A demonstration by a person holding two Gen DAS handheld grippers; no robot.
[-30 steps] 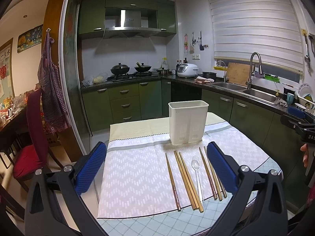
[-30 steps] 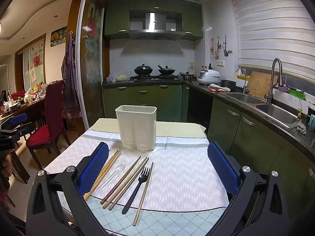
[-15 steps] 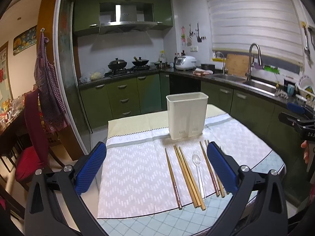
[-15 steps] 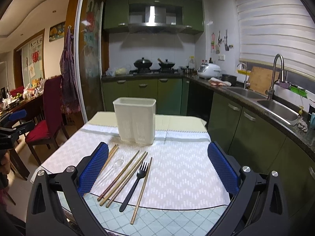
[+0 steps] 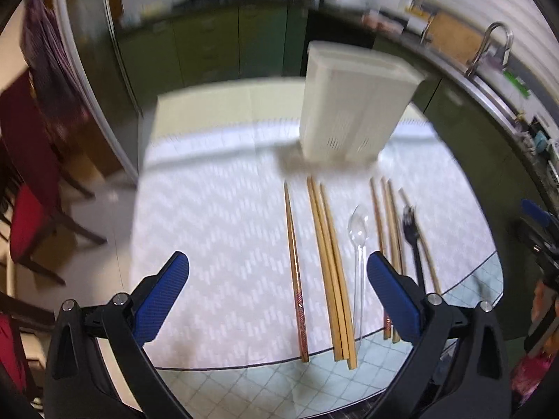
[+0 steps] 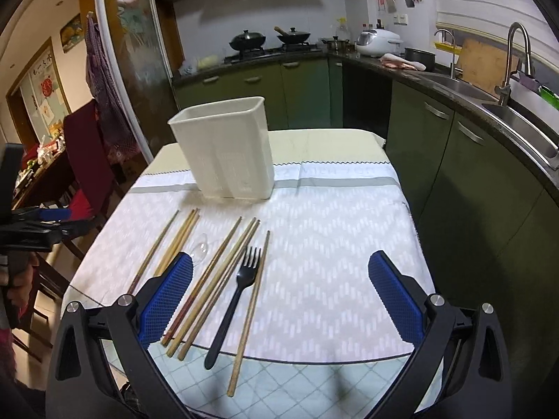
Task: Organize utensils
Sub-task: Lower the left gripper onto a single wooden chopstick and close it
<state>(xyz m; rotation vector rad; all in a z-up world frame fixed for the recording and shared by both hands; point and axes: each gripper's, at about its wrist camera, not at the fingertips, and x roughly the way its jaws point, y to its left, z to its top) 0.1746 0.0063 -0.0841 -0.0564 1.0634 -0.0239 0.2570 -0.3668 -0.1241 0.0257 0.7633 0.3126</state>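
Home kitchen, stove (image 6: pixel 272 47), sink (image 6: pixel 517 118), green cabinets (image 6: pixel 276 90)

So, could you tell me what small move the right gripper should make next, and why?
Probably lower the right gripper, jaws open and empty, onto the black fork, which lies between its fingers on the cloth. The white holder stands behind the row of utensils, and nothing is picked up yet.

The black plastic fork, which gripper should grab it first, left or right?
Probably the right gripper: the black plastic fork lies between its open blue pads, close below. From the left gripper, the fork sits outside its right pad, past the clear plastic spoon.
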